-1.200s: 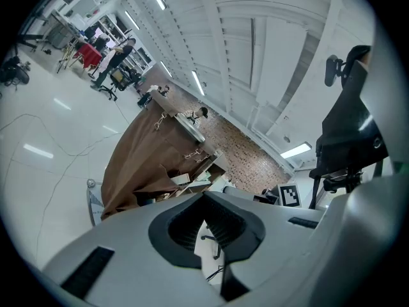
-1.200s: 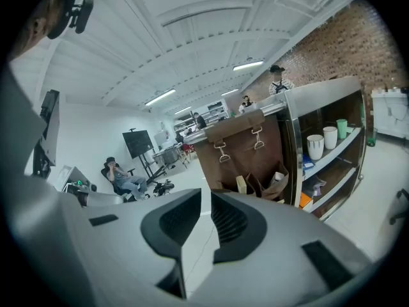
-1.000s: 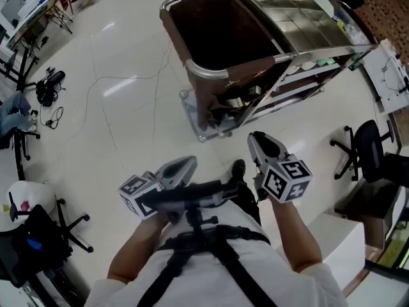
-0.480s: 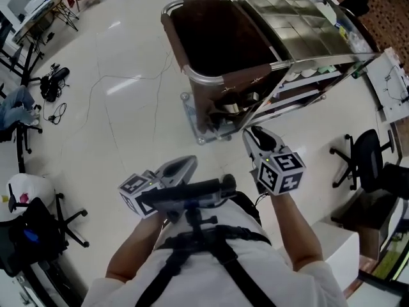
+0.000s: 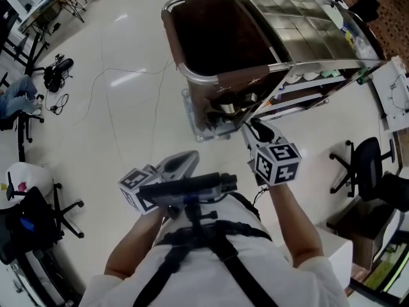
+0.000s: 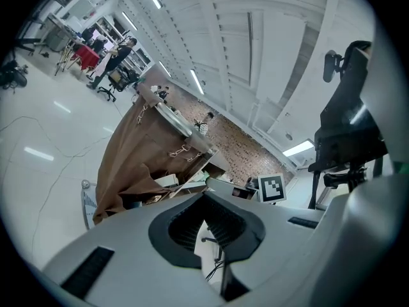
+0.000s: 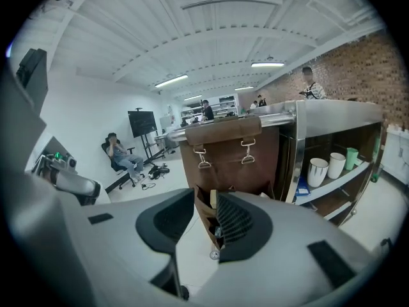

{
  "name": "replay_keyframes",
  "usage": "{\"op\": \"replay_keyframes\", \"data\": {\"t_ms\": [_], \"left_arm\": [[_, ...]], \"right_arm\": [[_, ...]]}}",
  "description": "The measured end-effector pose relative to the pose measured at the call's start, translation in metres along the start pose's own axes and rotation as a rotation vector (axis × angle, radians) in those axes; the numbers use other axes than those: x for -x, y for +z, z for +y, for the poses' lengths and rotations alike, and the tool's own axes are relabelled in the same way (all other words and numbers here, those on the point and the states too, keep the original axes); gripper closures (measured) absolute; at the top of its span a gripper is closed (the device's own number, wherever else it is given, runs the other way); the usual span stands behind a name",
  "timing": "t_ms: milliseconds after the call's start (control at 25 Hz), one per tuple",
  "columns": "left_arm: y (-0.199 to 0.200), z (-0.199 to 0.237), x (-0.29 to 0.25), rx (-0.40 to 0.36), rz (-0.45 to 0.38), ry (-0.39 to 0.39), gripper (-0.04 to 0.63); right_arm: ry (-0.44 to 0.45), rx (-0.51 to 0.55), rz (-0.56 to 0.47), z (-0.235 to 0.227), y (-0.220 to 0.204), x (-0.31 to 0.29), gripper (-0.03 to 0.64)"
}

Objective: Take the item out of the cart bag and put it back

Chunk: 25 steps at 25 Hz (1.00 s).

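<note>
The brown cart bag hangs open-topped from the end of a steel cart; its inside is dark and I see no item in it. In the gripper views the bag stands just ahead. My right gripper points at the bag's lower near corner, a little short of it. Its jaws have just been opening and stand open with nothing between them. My left gripper hangs back near my body, its tips together and holding nothing.
White cups and a green cup stand on the cart's shelf. Black office chairs stand at the right and left. Cables lie on the floor at the far left. A person sits in the background.
My right gripper has moved forward toward the bag's lower corner and its jaws have spread. The left gripper has shifted slightly forward. The cart looks closer.
</note>
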<state>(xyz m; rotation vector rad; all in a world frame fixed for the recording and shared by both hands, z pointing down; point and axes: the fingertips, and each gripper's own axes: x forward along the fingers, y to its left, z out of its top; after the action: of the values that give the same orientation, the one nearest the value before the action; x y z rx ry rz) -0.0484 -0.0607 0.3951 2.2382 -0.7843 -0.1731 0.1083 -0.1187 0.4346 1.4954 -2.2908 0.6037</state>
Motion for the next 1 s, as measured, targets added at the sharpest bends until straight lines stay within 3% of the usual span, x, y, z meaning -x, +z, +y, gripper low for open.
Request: {"op": "replay_keyframes", "data": {"t_ms": [600,1000], "left_arm": [[0.002,0.002,-0.013,0.007,-0.032,0.043,0.592],[0.004,0.007,-0.008,0.012,-0.046,0.073,0.592]], "right_arm": [[0.024,0.099,0.078,-0.008,-0.006,-0.061,0.476],[-0.02,0.176,0.171,-0.013,-0.027,-0.108,0.437]]}}
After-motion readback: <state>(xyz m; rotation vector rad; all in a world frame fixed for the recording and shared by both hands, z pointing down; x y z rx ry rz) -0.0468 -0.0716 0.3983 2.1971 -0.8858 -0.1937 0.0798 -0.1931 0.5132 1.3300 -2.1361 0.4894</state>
